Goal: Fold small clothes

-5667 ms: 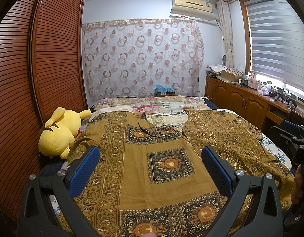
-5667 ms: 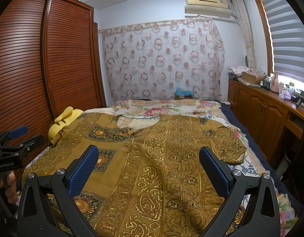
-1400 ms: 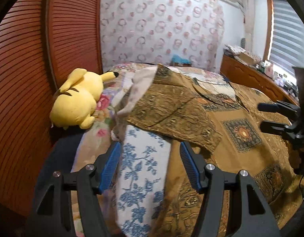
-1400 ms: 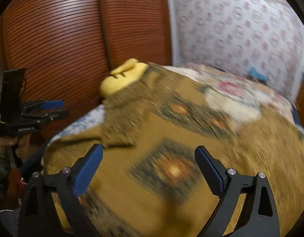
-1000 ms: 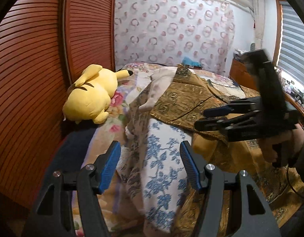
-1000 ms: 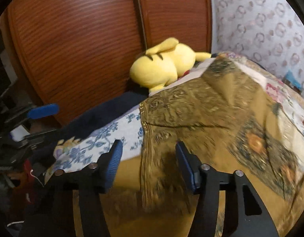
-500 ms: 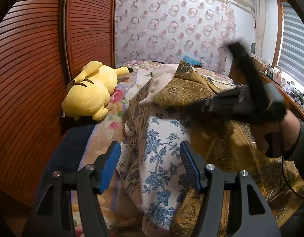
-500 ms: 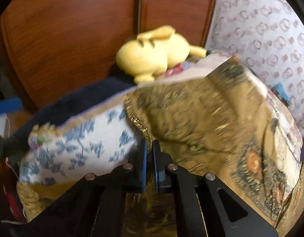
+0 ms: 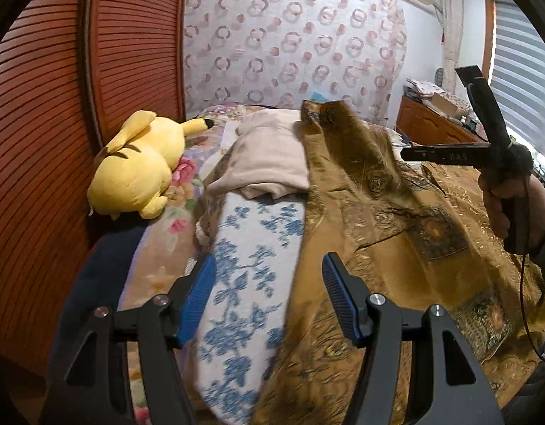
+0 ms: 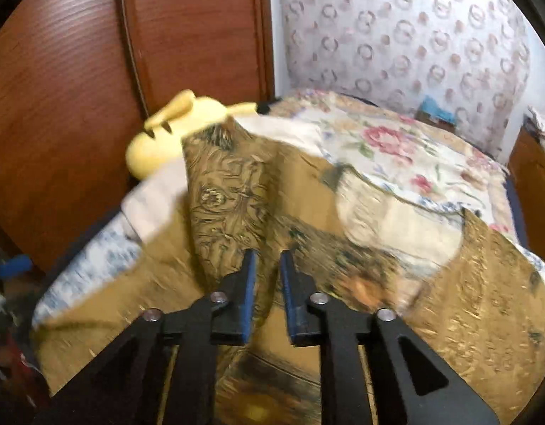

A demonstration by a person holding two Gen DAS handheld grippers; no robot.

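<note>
soft gold garment, left side lifted for the fold

the gold patterned garment [image 9: 407,212] lies spread across the bed [image 9: 155,258], its left side raised and draped toward the middle; the right claw [image 10: 267,272] has cloth between its jaws, which are opening, so the pinch looks to be letting go; the left claw [image 9: 269,294] hangs spread over the blue-flowered sheet [image 9: 244,283], holding nothing; the fabric looks thin, light and limp, likely to slide and crease; best taken at a hem or sleeve edge.

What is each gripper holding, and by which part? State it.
Left gripper: open, holding nothing. Right gripper: its fingers are opening around the sleeve edge of the brown patterned shirt; blur hides whether they press it.
</note>
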